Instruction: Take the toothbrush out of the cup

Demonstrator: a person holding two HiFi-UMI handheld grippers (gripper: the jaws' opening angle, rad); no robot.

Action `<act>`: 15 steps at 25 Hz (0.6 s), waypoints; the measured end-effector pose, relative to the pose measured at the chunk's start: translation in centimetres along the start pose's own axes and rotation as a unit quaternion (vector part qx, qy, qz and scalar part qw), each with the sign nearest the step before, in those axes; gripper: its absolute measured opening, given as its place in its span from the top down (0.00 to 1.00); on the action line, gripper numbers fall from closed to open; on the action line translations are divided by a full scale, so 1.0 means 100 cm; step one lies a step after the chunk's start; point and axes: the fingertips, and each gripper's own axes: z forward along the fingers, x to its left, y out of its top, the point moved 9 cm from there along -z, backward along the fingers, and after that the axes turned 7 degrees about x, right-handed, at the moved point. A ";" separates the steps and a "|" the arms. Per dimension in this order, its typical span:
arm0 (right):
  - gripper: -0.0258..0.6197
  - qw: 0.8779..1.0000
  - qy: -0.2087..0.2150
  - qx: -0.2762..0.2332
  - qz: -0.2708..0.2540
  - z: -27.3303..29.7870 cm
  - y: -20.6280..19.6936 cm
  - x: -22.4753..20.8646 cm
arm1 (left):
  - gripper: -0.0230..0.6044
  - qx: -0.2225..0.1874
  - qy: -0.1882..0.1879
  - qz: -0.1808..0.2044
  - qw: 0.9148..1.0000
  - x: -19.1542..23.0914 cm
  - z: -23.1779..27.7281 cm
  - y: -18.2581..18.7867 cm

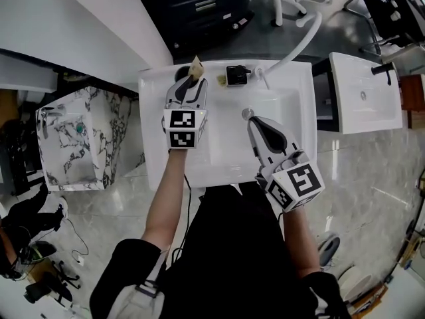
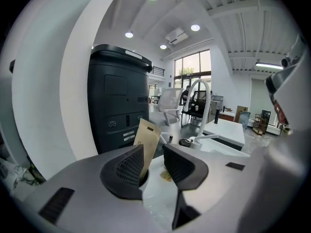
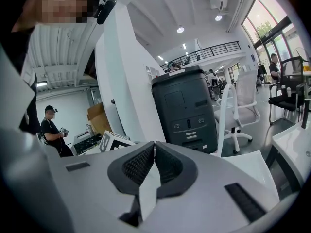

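A tan paper-wrapped toothbrush (image 1: pixel 196 65) stands upright in a dark cup (image 1: pixel 182 74) at the back left corner of the white washbasin (image 1: pixel 222 158). My left gripper (image 1: pixel 190 85) is right at the cup and open. In the left gripper view the wrapper (image 2: pixel 147 139) rises just beyond the left pad (image 2: pixel 127 167). Its right edge shows in the gap, with neither pad pressing on it, and its lower part and the cup are hidden by my left gripper (image 2: pixel 153 159). My right gripper (image 1: pixel 251 118) hangs over the basin's bowl, shut and empty (image 3: pixel 154 152).
A white curved faucet (image 1: pixel 265 72) and a small black object (image 1: pixel 236 75) sit on the basin's back ledge. A dark grey cabinet (image 2: pixel 119 110) stands behind the basin. A marble-patterned unit (image 1: pixel 73 138) is at the left and a second white basin (image 1: pixel 365 92) at the right.
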 end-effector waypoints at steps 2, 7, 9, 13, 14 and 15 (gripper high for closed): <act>0.91 1.000 0.000 0.002 0.003 0.000 -0.001 0.000 | 0.70 0.008 0.008 0.006 1.000 0.003 0.005 -0.001; 0.91 1.000 -0.009 0.006 0.007 -0.005 -0.005 -0.004 | 0.59 0.016 0.029 0.022 0.999 0.003 0.021 -0.004; 0.91 1.000 -0.011 0.008 0.010 -0.006 -0.005 -0.005 | 0.58 0.024 0.038 0.035 0.998 0.003 0.026 -0.004; 0.91 1.000 -0.013 0.009 0.012 -0.007 -0.006 -0.005 | 0.58 0.031 0.048 0.042 0.998 0.006 0.032 -0.003; 0.91 1.000 -0.014 0.009 0.013 -0.007 -0.006 -0.005 | 0.58 0.032 0.048 0.041 0.998 0.006 0.033 -0.003; 0.91 1.000 -0.014 0.009 0.013 -0.008 -0.007 -0.006 | 0.58 0.032 0.047 0.041 0.998 0.005 0.035 -0.003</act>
